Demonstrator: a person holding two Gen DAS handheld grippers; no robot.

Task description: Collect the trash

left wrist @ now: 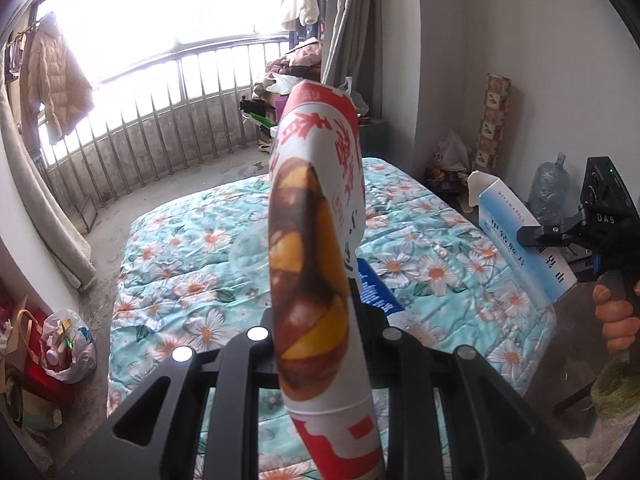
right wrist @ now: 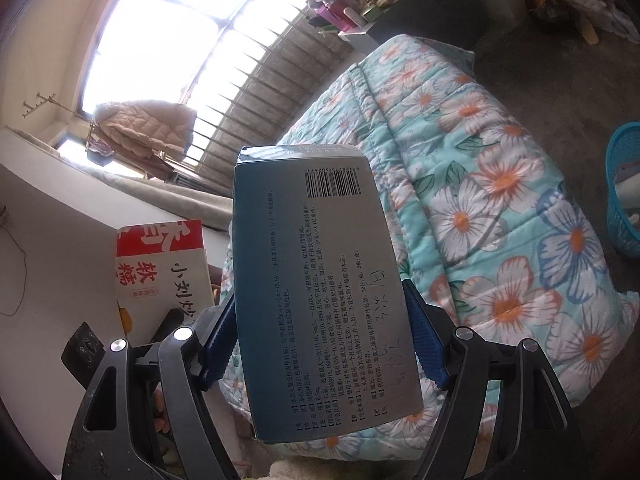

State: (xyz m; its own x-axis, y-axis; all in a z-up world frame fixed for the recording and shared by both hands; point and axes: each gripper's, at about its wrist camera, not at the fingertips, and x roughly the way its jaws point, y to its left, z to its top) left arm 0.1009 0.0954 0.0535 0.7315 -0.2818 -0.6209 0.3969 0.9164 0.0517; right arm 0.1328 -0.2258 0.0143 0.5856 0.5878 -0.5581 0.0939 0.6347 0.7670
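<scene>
A red-and-white paper snack bag [left wrist: 316,240] printed with chestnuts stands upright in my left gripper [left wrist: 320,320], which is shut on it above the bed. The same paper bag [right wrist: 160,264] and left gripper [right wrist: 168,328] show at the left of the right wrist view. My right gripper [right wrist: 320,344] is shut on a blue-and-white medicine box [right wrist: 320,280], its blue pads [right wrist: 428,348] pressing both long sides. In the left wrist view the box [left wrist: 516,232] and right gripper [left wrist: 560,240] hang at the right. A clear plastic piece [left wrist: 248,252] lies on the floral quilt [left wrist: 192,264].
The bed's quilt [right wrist: 500,200] fills the middle. A blue plastic basket [right wrist: 624,192] stands on the floor to its right. A white bag of rubbish [left wrist: 68,344] sits on the floor at left, a water jug [left wrist: 548,188] by the wall. A hand [left wrist: 616,320] grips the right handle.
</scene>
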